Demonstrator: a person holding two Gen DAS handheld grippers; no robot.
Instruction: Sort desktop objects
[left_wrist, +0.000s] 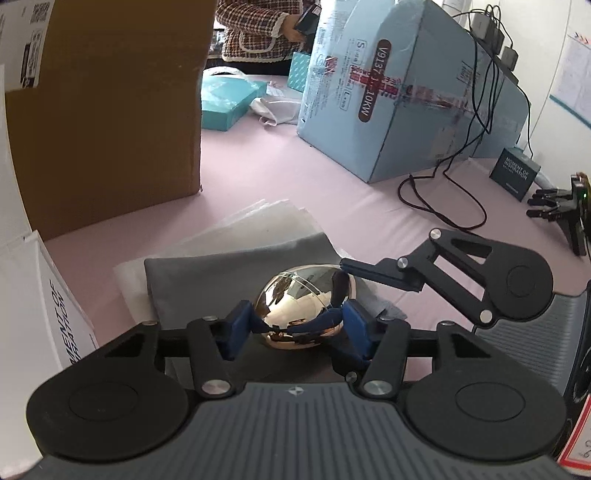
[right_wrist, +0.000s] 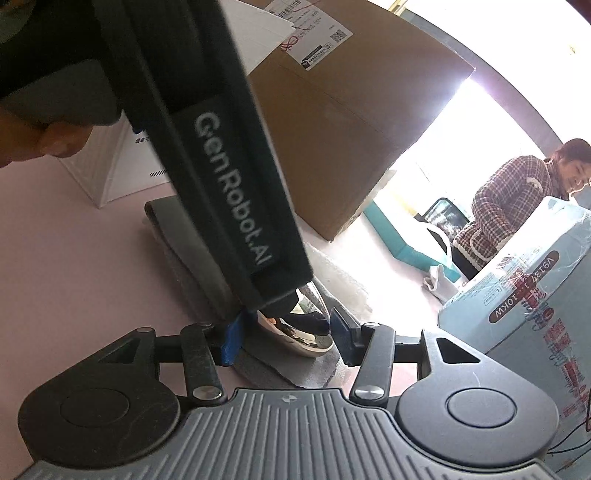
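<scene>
- Gold egg (left_wrist: 308, 306), a mirror-shiny egg-shaped ornament, sits on a grey cloth pouch (left_wrist: 207, 280) laid over white sheets on the pink table (left_wrist: 280, 173), in front of the big brown cardboard box (left_wrist: 110, 110).
- Left gripper (left_wrist: 299, 326) is right on it: 2 blue pads (left_wrist: 240, 325) press the egg's sides, so the fingers are closed about halfway, held apart by the egg.
- Right gripper (right_wrist: 288, 338) comes in from the other side; its fingers stand a bit wider than the egg. One black finger (left_wrist: 380, 275) reaches the egg's far end in the left wrist view, but I cannot tell if it actually grips.
- In the right wrist view the left tool's body crosses the picture and hides much of the egg (right_wrist: 306, 325).
- My read: this is the pick-up or hand-over step. The polished, curved shell looks slippery, so squeeze at the widest part, keep it level, and lift straight up so the pouch is not dragged.
- With 2 tools crowding 1 small thing, one should let go only once the other has it firm.
- Writing: "GenRobot.AI" on the strap (right_wrist: 232, 192); "MOMENT OF INSPIRATION" on a small dark box (left_wrist: 515, 173); "V9137" and "10KW" on the pale blue carton (left_wrist: 406, 92); shipping labels too small to read.
- A person in a checked jacket (left_wrist: 251, 33) stands behind the table.
</scene>
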